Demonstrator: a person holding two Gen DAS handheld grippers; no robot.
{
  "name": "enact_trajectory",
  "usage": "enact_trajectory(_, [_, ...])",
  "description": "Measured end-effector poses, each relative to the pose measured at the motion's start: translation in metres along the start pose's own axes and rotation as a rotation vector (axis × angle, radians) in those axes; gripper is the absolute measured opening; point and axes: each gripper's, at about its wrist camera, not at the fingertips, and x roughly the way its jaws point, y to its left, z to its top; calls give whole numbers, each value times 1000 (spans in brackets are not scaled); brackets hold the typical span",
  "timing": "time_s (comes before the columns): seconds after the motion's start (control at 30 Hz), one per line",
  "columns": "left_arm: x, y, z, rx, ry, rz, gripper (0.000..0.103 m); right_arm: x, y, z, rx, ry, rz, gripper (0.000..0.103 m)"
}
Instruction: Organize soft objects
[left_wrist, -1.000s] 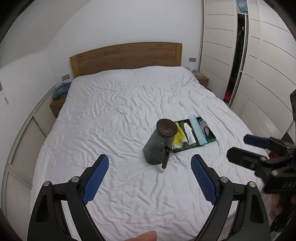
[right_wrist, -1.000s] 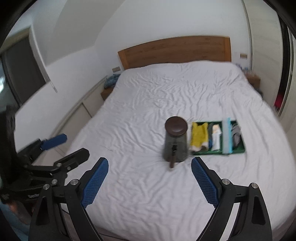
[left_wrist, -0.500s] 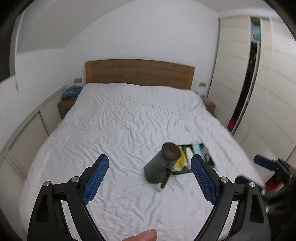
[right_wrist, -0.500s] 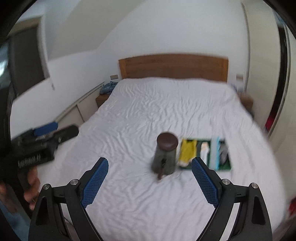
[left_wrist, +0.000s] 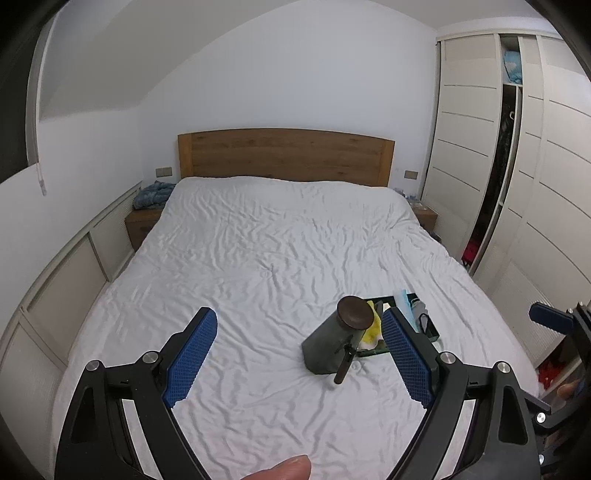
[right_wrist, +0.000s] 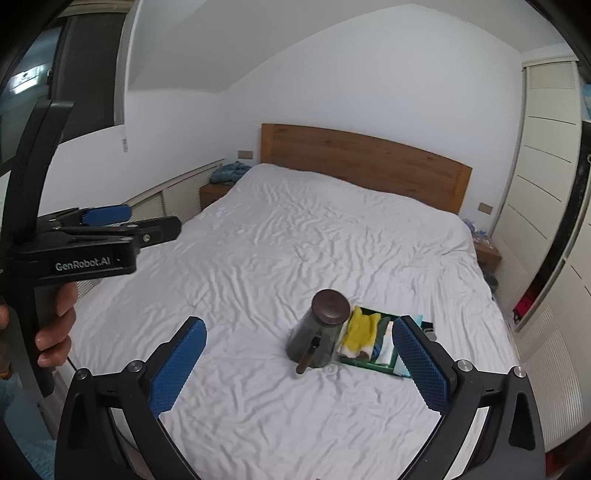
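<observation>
A green tray (right_wrist: 384, 363) lies on the white bed (right_wrist: 295, 251) and holds a yellow cloth (right_wrist: 362, 330), a white cloth (right_wrist: 386, 347) and other soft items. In the left wrist view the tray (left_wrist: 430, 328) is partly hidden by a finger. A dark grey kettle (right_wrist: 319, 332) with a brown lid and handle stands just left of the tray; it also shows in the left wrist view (left_wrist: 334, 343). My left gripper (left_wrist: 301, 354) is open and empty, held back from the bed's foot. My right gripper (right_wrist: 301, 367) is open and empty, also held back.
A wooden headboard (left_wrist: 284, 157) stands at the far end. Nightstands flank the bed, the left one (left_wrist: 142, 221) with a blue cloth (left_wrist: 153, 194) on it. White wardrobes (left_wrist: 517, 184) line the right wall. Low cabinets (left_wrist: 66, 280) run along the left wall.
Both grippers have pulled back and tilted up, so the kettle and tray look smaller and lower in view. Both stay open and empty.
</observation>
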Motion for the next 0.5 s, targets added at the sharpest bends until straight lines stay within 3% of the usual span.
enact_trajectory(0.2, [-3, -5, -2, 42, 8, -4, 87, -3, -2, 5, -37, 28, 40, 103])
enact_trajectory(0.33, [-4, -6, -3, 50, 7, 1, 87, -23, 3, 11, -109, -41, 52, 103])
enact_trajectory(0.4, [-8, -7, -2, 60, 0, 4, 87, -20, 8, 7, -150, -16, 7, 103])
enact_trajectory(0.5, [-12, -9, -2, 81, -2, 6, 87, -23, 9, 6, -144, 1, 50, 103])
